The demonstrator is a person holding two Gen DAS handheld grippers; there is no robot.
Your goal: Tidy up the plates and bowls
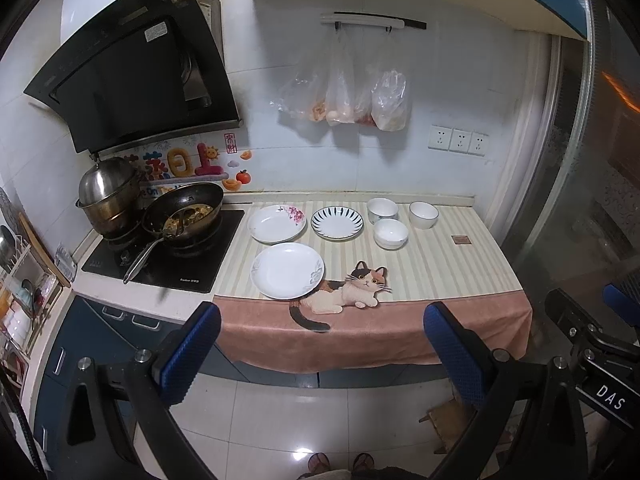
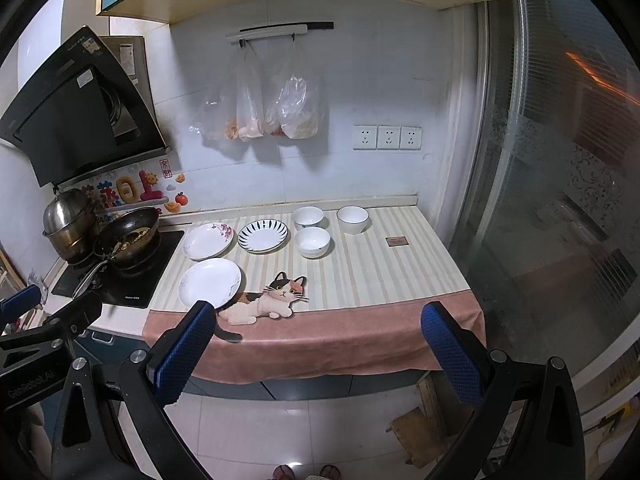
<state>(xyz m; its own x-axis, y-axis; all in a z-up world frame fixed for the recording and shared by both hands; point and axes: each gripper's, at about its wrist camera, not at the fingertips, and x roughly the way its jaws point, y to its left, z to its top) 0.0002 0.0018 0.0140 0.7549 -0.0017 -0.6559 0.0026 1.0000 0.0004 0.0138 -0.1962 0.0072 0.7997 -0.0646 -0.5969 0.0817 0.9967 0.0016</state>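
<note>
Three plates lie on the striped counter mat [image 1: 440, 264]: a large white plate [image 1: 287, 270] [image 2: 210, 282] at the front left, a pink-flower plate [image 1: 276, 223] [image 2: 208, 241] behind it, and a blue-striped plate [image 1: 337, 222] [image 2: 262, 235] beside that. Three white bowls stand to the right: one [image 1: 382, 210] [image 2: 307, 217] at the back, one [image 1: 391, 233] [image 2: 313, 241] in front of it, one [image 1: 423, 215] [image 2: 352, 219] furthest right. My left gripper [image 1: 322, 354] is open and empty, back from the counter over the floor. My right gripper [image 2: 318, 354] is likewise open and empty.
A hob [image 1: 168, 256] at the left holds a wok with food [image 1: 184, 212] and a steel pot [image 1: 106, 196]. A range hood [image 1: 132, 64] hangs above. Plastic bags [image 1: 352, 96] hang on the wall. A small brown square [image 1: 463, 239] lies on the mat. A dish rack [image 1: 20, 300] stands far left.
</note>
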